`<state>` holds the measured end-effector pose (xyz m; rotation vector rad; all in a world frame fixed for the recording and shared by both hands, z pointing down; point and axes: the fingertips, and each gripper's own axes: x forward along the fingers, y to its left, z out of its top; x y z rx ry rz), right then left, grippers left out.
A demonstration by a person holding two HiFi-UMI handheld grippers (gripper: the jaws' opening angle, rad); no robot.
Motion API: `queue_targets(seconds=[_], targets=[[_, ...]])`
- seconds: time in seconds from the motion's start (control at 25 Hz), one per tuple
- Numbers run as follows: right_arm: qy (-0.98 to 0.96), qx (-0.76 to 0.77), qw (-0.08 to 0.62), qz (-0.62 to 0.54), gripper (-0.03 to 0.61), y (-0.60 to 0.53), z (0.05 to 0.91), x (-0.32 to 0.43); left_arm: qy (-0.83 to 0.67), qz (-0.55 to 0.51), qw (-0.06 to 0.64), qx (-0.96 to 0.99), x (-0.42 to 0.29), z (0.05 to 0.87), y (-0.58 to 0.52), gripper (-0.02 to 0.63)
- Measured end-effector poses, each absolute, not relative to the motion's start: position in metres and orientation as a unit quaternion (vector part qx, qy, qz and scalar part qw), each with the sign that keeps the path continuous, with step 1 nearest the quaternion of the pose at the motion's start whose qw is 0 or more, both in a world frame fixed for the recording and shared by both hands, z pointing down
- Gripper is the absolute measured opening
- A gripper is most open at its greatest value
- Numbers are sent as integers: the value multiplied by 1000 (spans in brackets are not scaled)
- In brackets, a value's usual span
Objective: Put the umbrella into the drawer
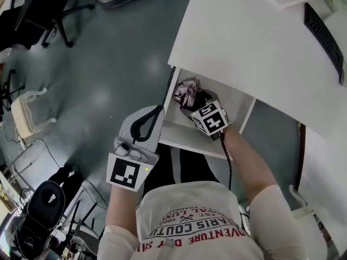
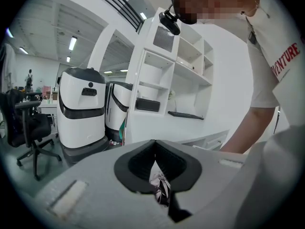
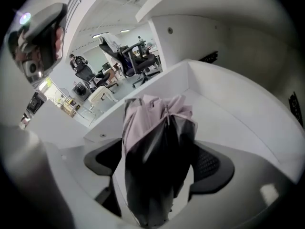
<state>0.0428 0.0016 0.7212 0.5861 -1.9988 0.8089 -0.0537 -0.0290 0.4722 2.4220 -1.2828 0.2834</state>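
**Umbrella down in the drawer, release step in hand**

I take the open white drawer (image 1: 181, 134) under the white tabletop (image 1: 244, 37) as my landmark. The folded pink-and-black fabric umbrella (image 1: 188, 93) lies inside it, towards the back, bunched end away from me.

My right gripper (image 1: 196, 108) reaches down into the drawer from its front. In the right gripper view its jaws stand wide apart with the umbrella (image 3: 152, 128) between them; I can see white drawer floor between one pad and the cloth, so I read this as a let-go rather than a grip.

My left gripper (image 1: 159, 110) hangs just outside the drawer's left front corner. In the left gripper view its jaws are closed tip to tip, with nothing between them.

I judge the placing done and the release as the present step. Next I would lift the right gripper straight out without snagging the loose fabric, then push the drawer shut if that is wanted.
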Motion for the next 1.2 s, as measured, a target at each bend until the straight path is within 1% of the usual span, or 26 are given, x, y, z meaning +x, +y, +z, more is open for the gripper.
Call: queue_targets(seconds=[0.2,0.32,0.36,0.44,0.48,0.6,0.68,0.72,0.8,1.2], targets=[[-827,279,411,263,416,-16,677,46,-463,92,179,863,-63,450,-27,4],[-837,287,389,258,409,-16,640,45,-459,86,170,868,-64,429,-22,5],[-839,293,382,255,374,-16,626,46,-457,85,166,869,-64,422,-20,3],[-841,314,370,239,252,-19,600,47,-453,84,158,873,-64,409,-17,5],[-842,324,363,233,209,-20,588,48,-449,83,153,877,-63,402,-15,5],[-843,351,337,230,130,-19,552,52,-430,81,139,888,-56,382,-8,4],[-844,370,316,227,50,-18,528,57,-420,78,130,895,-51,368,-4,3],[-844,379,303,227,44,-18,516,59,-415,77,126,898,-49,361,-3,4],[-843,402,276,227,0,-18,491,64,-408,73,115,903,-45,346,-2,5],[-848,475,187,142,0,-12,357,88,-376,61,74,922,-34,280,1,3]])
